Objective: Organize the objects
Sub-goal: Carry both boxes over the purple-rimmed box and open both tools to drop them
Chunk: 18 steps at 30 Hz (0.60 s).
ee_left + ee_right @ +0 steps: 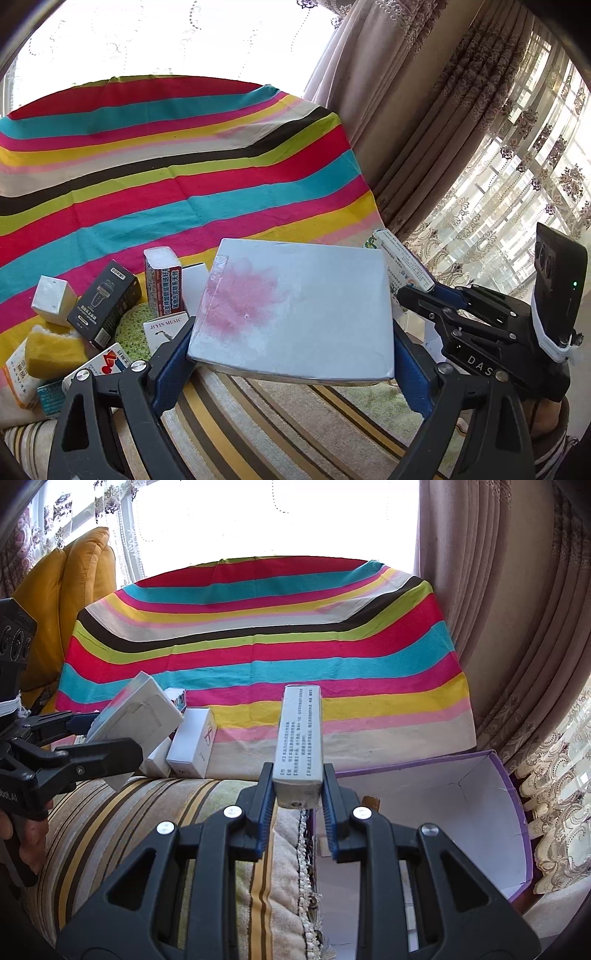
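My left gripper (291, 354) is shut on a flat pale-blue box with a pink flower print (295, 306), held above the striped cushion; the box also shows in the right wrist view (136, 720). My right gripper (298, 794) is shut on a long narrow white box with printed text (300, 738), held upright over the cushion's edge, left of an open purple carton (424, 812). The right gripper also shows in the left wrist view (424, 291), holding its box (402, 258).
A pile lies at the left on the striped cloth (184, 166): a black box (105, 299), a red-and-white box (162, 280), a white cube box (53, 299), a yellow sponge (51, 350), a green pad (133, 328). White boxes (192, 749) stand nearby. Curtains (517, 627) hang at the right.
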Available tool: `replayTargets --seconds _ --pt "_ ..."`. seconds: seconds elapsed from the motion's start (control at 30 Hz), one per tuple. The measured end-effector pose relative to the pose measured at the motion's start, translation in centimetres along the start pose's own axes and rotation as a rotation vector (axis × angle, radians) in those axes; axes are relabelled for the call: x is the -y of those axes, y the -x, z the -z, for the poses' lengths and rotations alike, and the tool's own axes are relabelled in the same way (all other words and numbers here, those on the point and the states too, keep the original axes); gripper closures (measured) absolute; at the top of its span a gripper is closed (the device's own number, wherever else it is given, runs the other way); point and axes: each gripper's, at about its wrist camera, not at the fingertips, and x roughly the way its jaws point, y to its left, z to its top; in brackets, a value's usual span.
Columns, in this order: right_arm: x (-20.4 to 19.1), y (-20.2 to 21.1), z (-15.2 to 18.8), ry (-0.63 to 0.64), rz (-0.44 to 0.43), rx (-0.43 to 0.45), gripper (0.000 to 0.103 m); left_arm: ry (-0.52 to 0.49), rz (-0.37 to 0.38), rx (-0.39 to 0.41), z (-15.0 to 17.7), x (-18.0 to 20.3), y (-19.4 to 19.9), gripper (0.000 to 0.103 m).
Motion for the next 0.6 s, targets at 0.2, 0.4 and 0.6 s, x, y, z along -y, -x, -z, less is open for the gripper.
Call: replayTargets --seconds 0.2,0.4,0.6 --pt "2.9 0.3 1.1 -0.051 0.035 -0.003 0.075 0.0 0.012 -0.028 0.1 1.8 -1.4 0.009" --pt "6.3 0.8 1.9 -0.101 0.1 0.001 0.075 -0.027 0.028 -0.053 0.2 4.2 -2.7 0.009" --pt "10.1 1.6 2.6 -0.177 0.137 0.004 0.075 -0.068 0.042 -0.087 0.5 6.8 -4.3 0.009"
